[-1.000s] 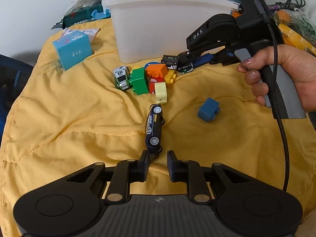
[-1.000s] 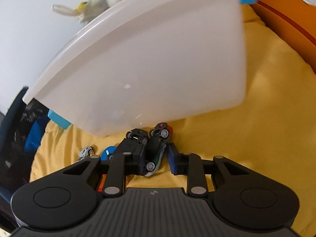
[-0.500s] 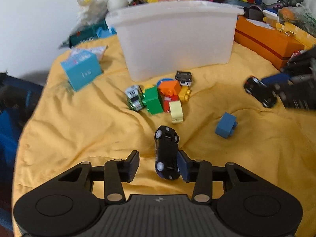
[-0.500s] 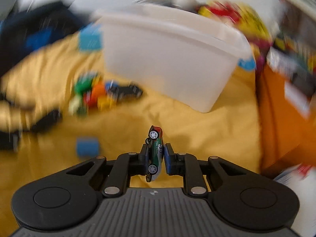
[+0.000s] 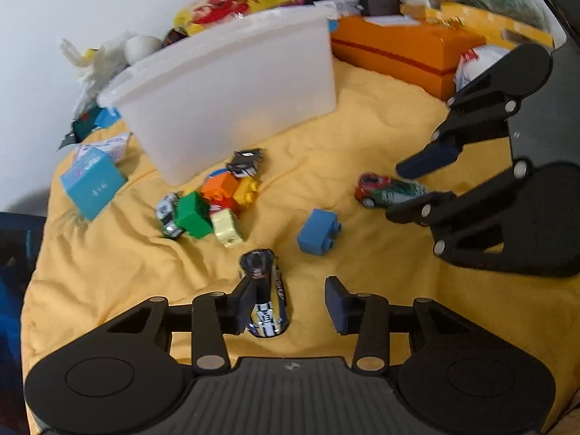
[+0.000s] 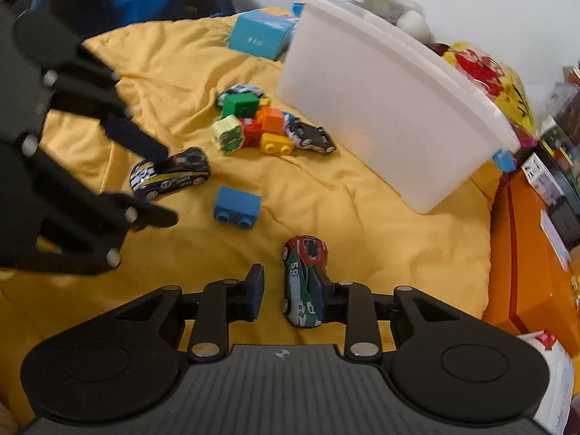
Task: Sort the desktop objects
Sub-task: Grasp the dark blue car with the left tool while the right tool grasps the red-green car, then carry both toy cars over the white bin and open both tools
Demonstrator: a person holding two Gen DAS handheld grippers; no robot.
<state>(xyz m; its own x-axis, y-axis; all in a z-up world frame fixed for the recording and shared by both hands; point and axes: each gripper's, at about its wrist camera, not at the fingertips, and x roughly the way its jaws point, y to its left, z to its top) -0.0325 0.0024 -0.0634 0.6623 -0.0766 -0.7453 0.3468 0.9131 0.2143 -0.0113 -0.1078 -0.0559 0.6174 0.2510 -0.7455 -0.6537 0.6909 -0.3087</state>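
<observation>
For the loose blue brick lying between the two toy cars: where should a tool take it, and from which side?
Take the blue brick across its two flat long faces, coming down from above. It lies on its side on the yellow cloth, studs facing sideways toward the right wrist camera, so those faces offer the pads flat contact. It stands apart from the block pile, leaving room.

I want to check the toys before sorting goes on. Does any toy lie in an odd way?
Yes. The black car beside the white bin lies overturned, wheels showing. The cream block in the pile is tipped too. The green car and dark car sit on their wheels.
</observation>
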